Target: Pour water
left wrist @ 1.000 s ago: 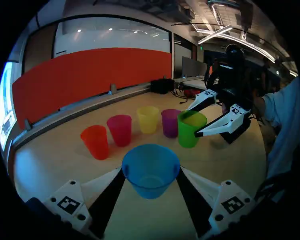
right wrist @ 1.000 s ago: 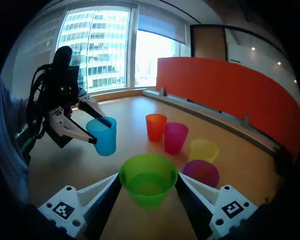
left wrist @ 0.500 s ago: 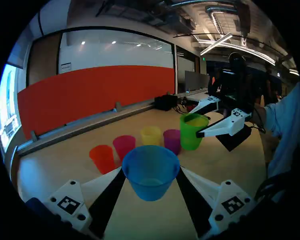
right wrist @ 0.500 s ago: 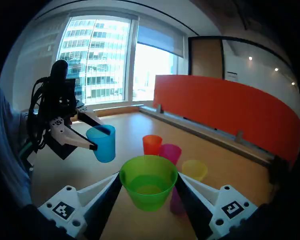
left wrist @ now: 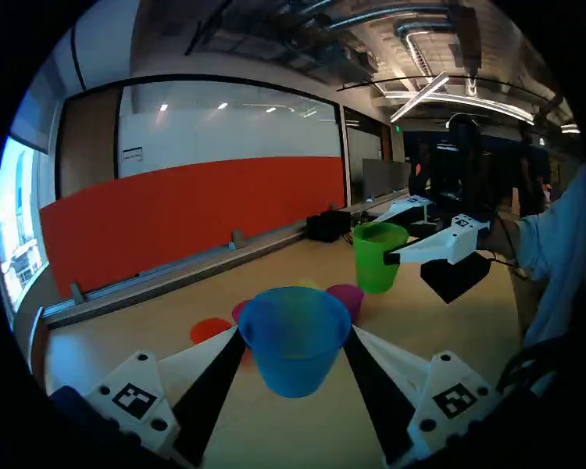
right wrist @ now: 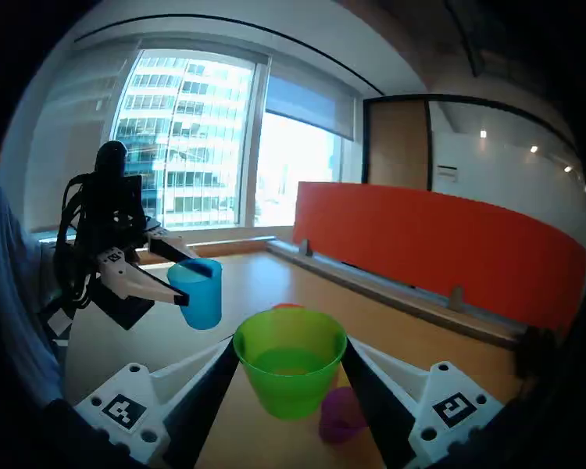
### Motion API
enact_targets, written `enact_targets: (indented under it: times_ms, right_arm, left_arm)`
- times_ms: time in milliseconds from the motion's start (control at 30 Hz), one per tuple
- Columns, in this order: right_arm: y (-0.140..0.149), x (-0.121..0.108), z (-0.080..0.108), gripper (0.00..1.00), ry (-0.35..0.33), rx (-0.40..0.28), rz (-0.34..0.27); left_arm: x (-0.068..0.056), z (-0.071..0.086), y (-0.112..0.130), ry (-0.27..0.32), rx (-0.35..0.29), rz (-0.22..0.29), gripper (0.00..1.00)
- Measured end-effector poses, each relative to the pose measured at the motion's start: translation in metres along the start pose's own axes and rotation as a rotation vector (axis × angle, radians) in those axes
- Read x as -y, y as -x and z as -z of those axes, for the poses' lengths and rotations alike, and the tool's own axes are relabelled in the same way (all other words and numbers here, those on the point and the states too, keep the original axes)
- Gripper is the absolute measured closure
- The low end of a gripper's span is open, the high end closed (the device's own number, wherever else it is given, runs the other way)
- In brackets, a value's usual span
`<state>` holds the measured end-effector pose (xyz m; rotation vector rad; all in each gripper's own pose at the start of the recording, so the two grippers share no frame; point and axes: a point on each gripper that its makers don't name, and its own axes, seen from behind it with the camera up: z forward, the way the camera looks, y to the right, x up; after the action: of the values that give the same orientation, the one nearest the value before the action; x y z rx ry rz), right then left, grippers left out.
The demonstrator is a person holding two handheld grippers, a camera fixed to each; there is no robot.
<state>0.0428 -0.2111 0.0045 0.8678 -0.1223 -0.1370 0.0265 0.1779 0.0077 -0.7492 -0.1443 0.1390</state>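
My left gripper (left wrist: 294,338) is shut on a blue cup (left wrist: 294,356), held upright in the air above the wooden table (left wrist: 449,328). My right gripper (right wrist: 291,361) is shut on a green cup (right wrist: 291,383), also upright, with some liquid low inside it. In the left gripper view the green cup (left wrist: 379,258) hangs to the right, pinched by the right gripper (left wrist: 380,241). In the right gripper view the blue cup (right wrist: 198,295) hangs to the left in the left gripper (right wrist: 194,283). The two cups are apart.
Below the held cups stand a purple cup (left wrist: 345,297), an orange cup (left wrist: 209,329) and a pink cup (left wrist: 241,309), partly hidden. The purple cup (right wrist: 341,415) sits under the green one. A person's sleeve (left wrist: 555,242) is at the right. An orange wall panel (left wrist: 184,207) runs behind the table.
Both grippers have risen with their cups. The row of cups on the table has dropped lower in both views and is now mostly hidden behind the held cups.
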Motion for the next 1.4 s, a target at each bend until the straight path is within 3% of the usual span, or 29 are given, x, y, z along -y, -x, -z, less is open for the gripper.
enact_targets:
  times_ms: [300,567,1400]
  right_arm:
    - [-0.028,-0.004,0.000,0.08,0.005,-0.063,-0.021]
    - [-0.038,-0.002,-0.001,0.08,-0.004,-0.079,-0.024]
    - [-0.059,-0.002,-0.004,0.08,-0.020,-0.076,0.042]
  left_arm:
    - [0.000,0.001,-0.020,0.001,-0.052,0.000,0.13]
    - [-0.003,0.002,-0.033,0.013,-0.095,0.014,0.13]
    - [-0.014,-0.005,-0.038,0.036,-0.113,0.031,0.13]
